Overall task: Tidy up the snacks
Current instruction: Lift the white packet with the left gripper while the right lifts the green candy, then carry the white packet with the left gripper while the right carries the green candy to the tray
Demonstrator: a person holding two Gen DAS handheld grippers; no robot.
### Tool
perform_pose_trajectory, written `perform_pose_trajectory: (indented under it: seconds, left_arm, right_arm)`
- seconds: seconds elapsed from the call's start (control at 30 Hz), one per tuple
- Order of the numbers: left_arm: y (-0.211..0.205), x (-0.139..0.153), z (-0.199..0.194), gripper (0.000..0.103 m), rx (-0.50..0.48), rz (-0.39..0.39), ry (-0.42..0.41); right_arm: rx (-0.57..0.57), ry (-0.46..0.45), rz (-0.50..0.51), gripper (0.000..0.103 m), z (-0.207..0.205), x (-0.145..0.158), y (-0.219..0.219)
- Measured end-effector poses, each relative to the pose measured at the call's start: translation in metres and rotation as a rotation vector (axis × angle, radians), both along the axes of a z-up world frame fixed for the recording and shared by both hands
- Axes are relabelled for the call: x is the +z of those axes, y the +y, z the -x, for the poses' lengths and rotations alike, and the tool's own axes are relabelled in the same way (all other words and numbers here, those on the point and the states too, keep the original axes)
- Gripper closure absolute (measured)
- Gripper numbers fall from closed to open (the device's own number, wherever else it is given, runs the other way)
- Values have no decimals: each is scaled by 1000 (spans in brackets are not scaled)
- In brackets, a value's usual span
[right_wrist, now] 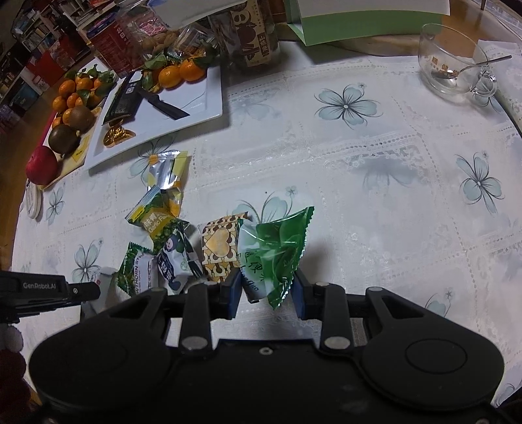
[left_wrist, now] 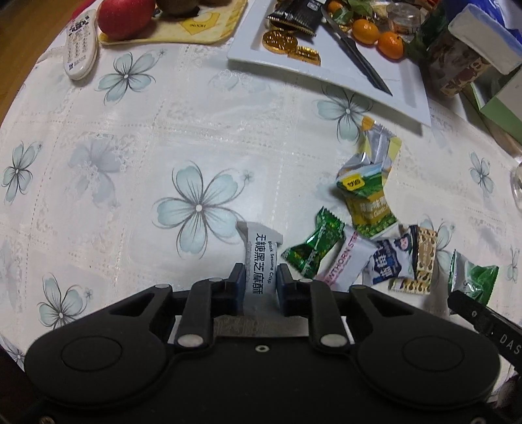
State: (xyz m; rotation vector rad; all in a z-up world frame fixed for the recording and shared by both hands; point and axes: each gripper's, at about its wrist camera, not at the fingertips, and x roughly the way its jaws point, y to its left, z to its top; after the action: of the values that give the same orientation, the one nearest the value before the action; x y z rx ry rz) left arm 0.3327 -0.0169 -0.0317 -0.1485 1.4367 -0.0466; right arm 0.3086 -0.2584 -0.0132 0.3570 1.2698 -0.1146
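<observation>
A: Left wrist view: the left claw [left_wrist: 260,277] is seen closed on a white sesame crisp packet [left_wrist: 259,257], pads pressed against its lower half, the top end sticking out past the fingertips. Whether the packet is clear of the tabletop [left_wrist: 130,137] cannot be told.

B: Right wrist view: the right claw [right_wrist: 267,290] is noted nearly shut on a green packet [right_wrist: 277,252], pinched at its lower end and standing up, crumpled. A smaller dark-tipped wrapper seems caught beside it; not settled.

A: So two pieces are in hand. What is left loose?

B: A cluster is recorded just left of the right claw: a heart-patterned packet [right_wrist: 219,249], a blue-and-white packet [right_wrist: 176,257], a hawthorn packet [right_wrist: 137,267], a garlic snack bag [right_wrist: 156,218] and, further out, a silver-and-yellow wrapper [right_wrist: 168,169]. Some overlap; none are lined up.

A: In the left view a green twist-wrapped candy [left_wrist: 313,249] is also logged, just beside the sesame packet.

B: Any goal spot?

A: A white tray [left_wrist: 404,84] is seen near the far side, already carrying gold coins [left_wrist: 284,42], a dark packet [left_wrist: 293,16], oranges [left_wrist: 375,36] and a knife [left_wrist: 355,55]. It is judged the likely place for the snacks, though that is not shown.

B: Progress is judged early to middling: two packets gripped, at least six still scattered, bare tray room left near its close edge.
</observation>
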Motion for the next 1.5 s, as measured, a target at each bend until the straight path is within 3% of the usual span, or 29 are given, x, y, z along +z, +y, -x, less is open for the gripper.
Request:
perform_pose_trajectory:
  seconds: [0.13, 0.17, 0.33, 0.47, 0.77, 0.83, 1.03, 1.17, 1.43, 1.5]
  left_arm:
    - [-1, -14, 8, 75, -33, 14, 66]
    - [-1, -16, 10, 68, -35, 15, 65]
    - [-4, -16, 8, 67, -29, 18, 42]
    - [-11, -19, 4, 66, -28, -35, 17]
    - [-24, -25, 2, 58, -49, -72, -10]
    - [-26, -25, 2, 55, -52, -78, -13]
    - [-31, -25, 4, 48, -73, -75, -14]
    - [-36, -25, 5, 49, -84, -90, -16]
    - [-25, -24, 0, 50, -58, -55, 0]
    - [-22, -23, 0, 58, -46, -62, 1]
  right_arm:
    - [-4, 47, -42, 69, 3, -10, -2]
    - [-6, 56, -53, 69, 3, -13, -3]
    - [-25, 92, -48, 68, 4, -21, -8]
    - [-29, 109, -31, 68, 1, -27, -7]
    - [-43, 54, 79, 67, -7, -32, 0]
    - [-81, 34, 99, 60, -5, -29, -5]
    - [-115, 35, 3, 58, -10, -19, -27]
    - [-116, 30, -29, 57, -16, -19, -31]
    - [-75, 12, 84, 57, -25, -31, -15]
    - [-70, 22, 90, 57, -25, -35, -13]
